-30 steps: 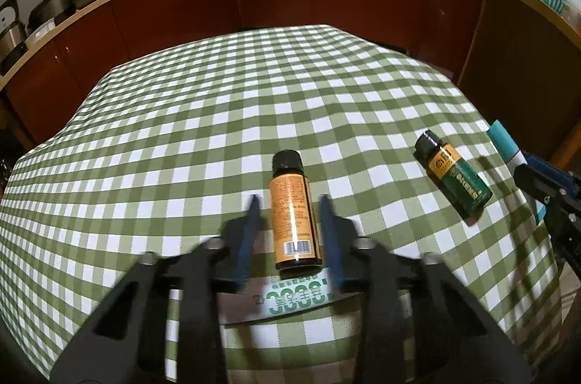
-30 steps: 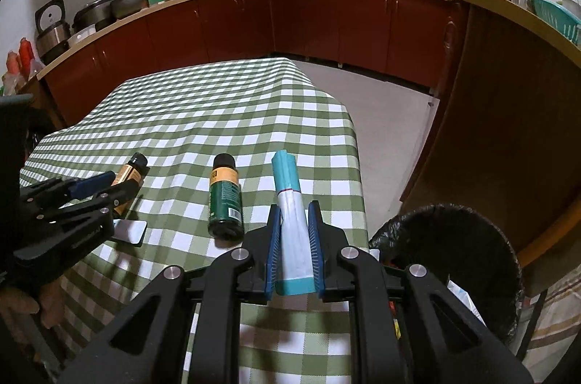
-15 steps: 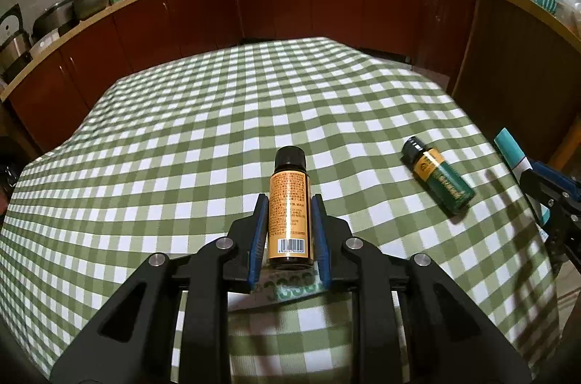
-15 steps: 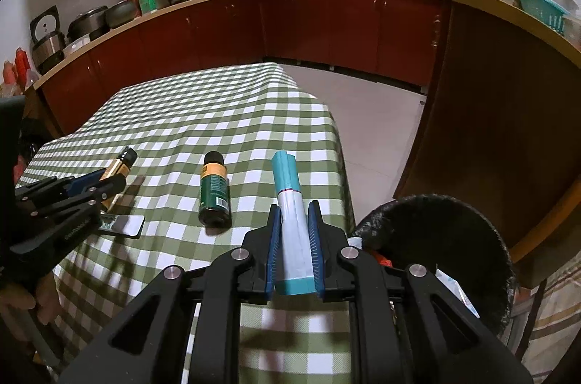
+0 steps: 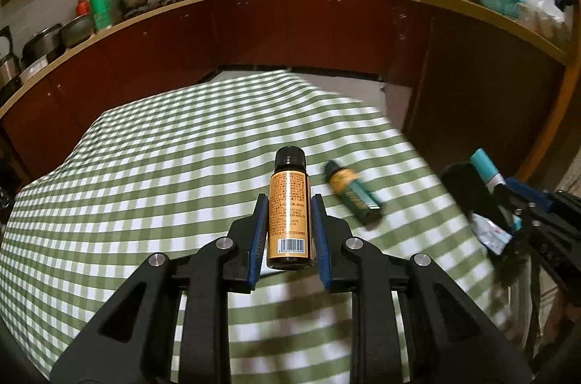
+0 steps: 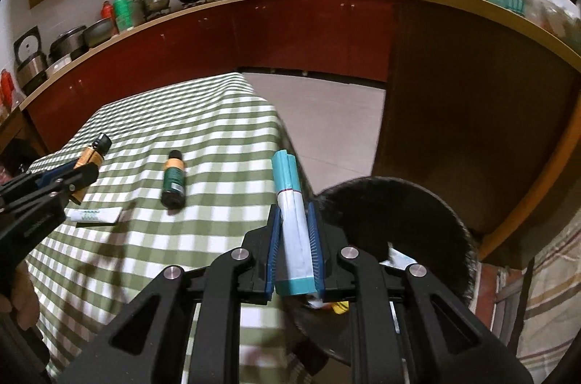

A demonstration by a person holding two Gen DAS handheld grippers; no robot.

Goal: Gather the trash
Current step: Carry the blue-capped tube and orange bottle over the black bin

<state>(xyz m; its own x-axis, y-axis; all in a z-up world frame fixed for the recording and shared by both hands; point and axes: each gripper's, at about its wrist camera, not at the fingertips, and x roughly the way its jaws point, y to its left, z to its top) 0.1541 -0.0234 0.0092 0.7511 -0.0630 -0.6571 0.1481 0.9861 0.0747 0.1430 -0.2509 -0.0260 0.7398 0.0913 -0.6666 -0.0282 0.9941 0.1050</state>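
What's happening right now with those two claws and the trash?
Left claw shut on orange bottle, lifted. Right claw shut on teal tube, beside black bin. Green bottle and packet on table. Nothing blocking.

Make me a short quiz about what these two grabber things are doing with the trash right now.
1. True or false: the left gripper is shut on the orange bottle.
2. What does the right gripper hold? A) the green bottle B) the teal-and-white tube C) nothing
3. Name two pieces of trash lying on the checkered tablecloth.

Key
1. True.
2. B: the teal-and-white tube, close to the black bin.
3. The green bottle and the flat white packet.
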